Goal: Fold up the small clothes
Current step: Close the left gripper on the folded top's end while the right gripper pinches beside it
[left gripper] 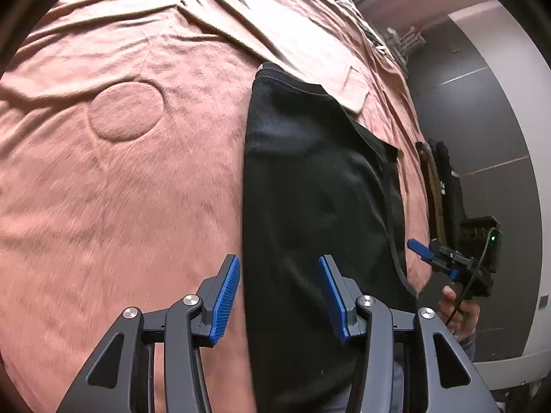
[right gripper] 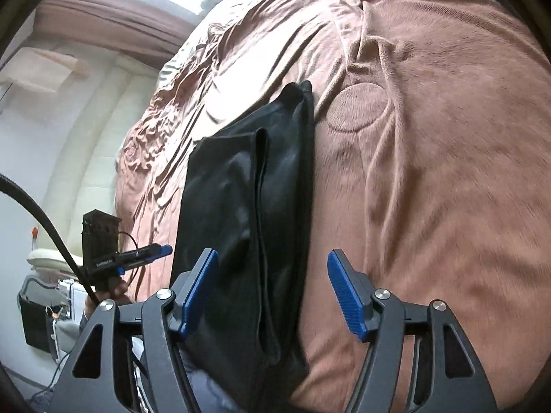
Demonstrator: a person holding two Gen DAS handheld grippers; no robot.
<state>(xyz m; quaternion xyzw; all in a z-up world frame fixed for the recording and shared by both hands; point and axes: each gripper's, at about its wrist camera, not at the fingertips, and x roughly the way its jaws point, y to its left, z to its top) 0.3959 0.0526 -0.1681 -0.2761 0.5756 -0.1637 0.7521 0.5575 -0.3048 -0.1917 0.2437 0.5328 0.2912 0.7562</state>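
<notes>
Black knit garment (left gripper: 310,189) folded long on plush pink blanket (left gripper: 137,172), both grippers' ribbed blue jaws apart, empty.

Black garment (left gripper: 310,189) on pink bedspread (left gripper: 120,189)

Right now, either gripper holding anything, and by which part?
Nothing held. Left gripper and right gripper both stand open above the folded black garment, pads clear of it.

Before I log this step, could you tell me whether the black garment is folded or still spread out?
Folded: the black garment lies as a long narrow strip on the pink blanket, one layer's edge running lengthwise over another.
</notes>
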